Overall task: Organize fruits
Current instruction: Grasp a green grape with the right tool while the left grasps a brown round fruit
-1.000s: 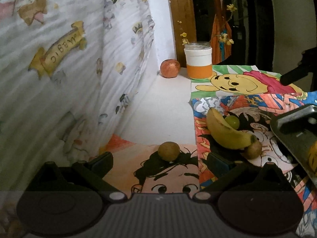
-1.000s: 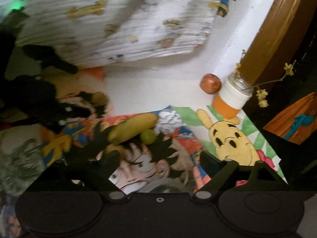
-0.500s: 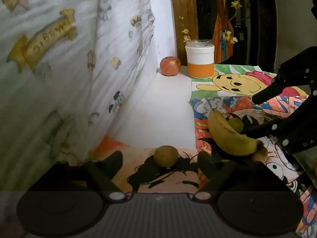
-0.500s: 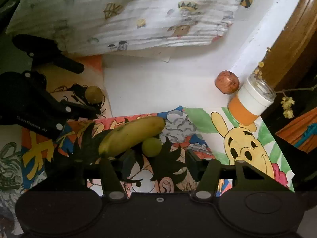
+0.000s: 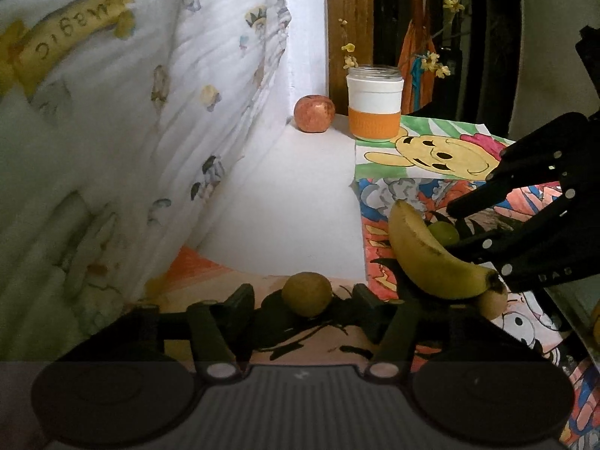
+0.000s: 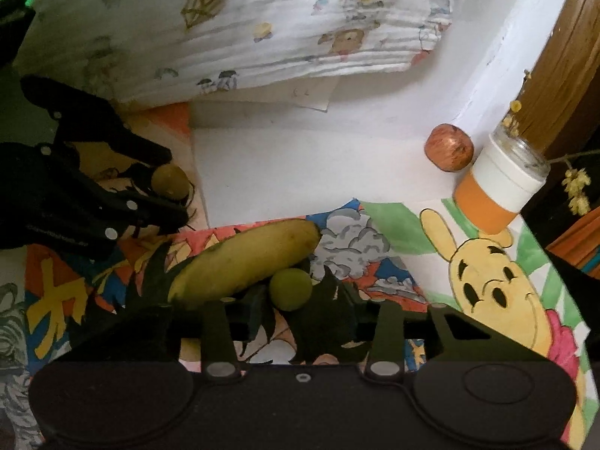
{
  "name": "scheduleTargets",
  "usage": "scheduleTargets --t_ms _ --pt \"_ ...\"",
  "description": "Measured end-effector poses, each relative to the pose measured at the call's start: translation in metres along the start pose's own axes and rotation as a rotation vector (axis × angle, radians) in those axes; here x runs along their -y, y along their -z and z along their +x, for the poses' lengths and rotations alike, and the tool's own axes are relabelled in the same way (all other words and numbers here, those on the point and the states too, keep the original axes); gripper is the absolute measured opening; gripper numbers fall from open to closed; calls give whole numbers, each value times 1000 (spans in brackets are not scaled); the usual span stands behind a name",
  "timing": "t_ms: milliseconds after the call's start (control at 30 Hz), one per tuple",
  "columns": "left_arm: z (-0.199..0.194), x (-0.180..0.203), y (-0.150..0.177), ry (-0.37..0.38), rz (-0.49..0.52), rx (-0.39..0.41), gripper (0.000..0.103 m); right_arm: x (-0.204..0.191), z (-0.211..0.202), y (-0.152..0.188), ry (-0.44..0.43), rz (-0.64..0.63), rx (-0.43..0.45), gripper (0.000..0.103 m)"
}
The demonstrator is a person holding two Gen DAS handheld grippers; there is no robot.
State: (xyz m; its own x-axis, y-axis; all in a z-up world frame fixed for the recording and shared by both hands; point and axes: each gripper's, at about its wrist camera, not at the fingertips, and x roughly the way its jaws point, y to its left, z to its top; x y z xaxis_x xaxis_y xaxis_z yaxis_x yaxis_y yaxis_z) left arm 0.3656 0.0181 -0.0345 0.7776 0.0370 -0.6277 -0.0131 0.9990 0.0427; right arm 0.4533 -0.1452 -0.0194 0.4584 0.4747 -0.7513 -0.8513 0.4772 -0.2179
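Observation:
A brown-green round fruit [image 5: 306,294] [image 6: 169,182] lies on a drawing, between the fingers of my left gripper [image 5: 304,300] [image 6: 174,183]. Those jaws are closing, with a gap still showing on each side of the fruit. A small green round fruit [image 6: 290,288] [image 5: 440,230] rests against a yellow banana [image 6: 243,262] [image 5: 423,258]. My right gripper [image 6: 302,300] [image 5: 452,229] straddles it, jaws closing; the left pad looks close against it and the right stands off. A second small brown fruit [image 5: 491,302] sits by the banana's stem end. A red apple [image 5: 314,114] [image 6: 449,146] stands at the far corner.
An orange-and-white glass jar [image 5: 375,108] [image 6: 498,183] with dried yellow flowers stands beside the apple. A printed white cloth [image 5: 112,131] hangs along the left side. Coloured cartoon drawings [image 6: 487,285] cover the white table [image 5: 300,206]. A wooden post [image 5: 348,18] rises behind the jar.
Both grippers' jaws have narrowed. The right gripper came down and forward until the green fruit lay between its fingers. The left gripper edged closer around the brown-green fruit.

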Motion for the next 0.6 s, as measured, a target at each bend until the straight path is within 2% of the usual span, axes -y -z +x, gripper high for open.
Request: scheduleTargets --t_ms 67,300,600 --pt "0 0 0 2 -2 2 55 -1 0 1 -23 3 3 27" --pt "-1 -2 -1 -3 -17 8 32 -8 -2 1 -5 -22 15 27" --pt "-9 -4 -1 20 -32 -10 31 -23 -17 0 -13 -52 23 26"
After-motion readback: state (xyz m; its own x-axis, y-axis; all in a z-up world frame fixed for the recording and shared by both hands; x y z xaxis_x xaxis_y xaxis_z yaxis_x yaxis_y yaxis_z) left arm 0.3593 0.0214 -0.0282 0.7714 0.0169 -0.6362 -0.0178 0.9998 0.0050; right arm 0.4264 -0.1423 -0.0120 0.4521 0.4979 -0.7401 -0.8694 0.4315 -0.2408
